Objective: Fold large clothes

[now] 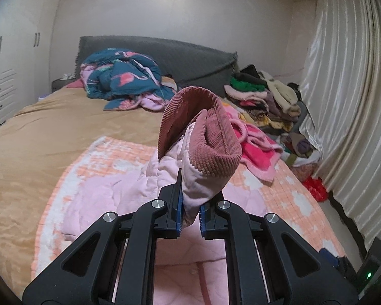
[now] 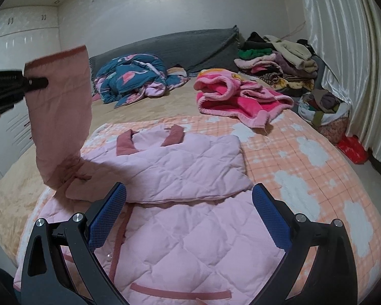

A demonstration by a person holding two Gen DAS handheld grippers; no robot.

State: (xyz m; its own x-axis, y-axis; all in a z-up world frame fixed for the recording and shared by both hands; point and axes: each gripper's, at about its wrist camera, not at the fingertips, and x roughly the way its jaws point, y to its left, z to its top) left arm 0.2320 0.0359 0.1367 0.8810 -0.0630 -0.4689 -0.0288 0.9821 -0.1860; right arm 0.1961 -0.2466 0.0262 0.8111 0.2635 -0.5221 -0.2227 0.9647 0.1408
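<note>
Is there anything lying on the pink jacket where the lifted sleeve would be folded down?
Nothing visible lies there. The left gripper holds the sleeve up at the jacket's left side, and the quilted front beside it is bare. The bright pink blanket lies farther back on the bed, apart from the jacket.

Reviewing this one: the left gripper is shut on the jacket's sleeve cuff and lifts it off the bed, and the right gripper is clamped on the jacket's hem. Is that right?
Not quite. The right gripper holds nothing: the right wrist view shows its jaws wide apart above the pink quilted jacket. The rest stands: the left gripper is shut on the sleeve cuff, lifted off the bed.
</note>
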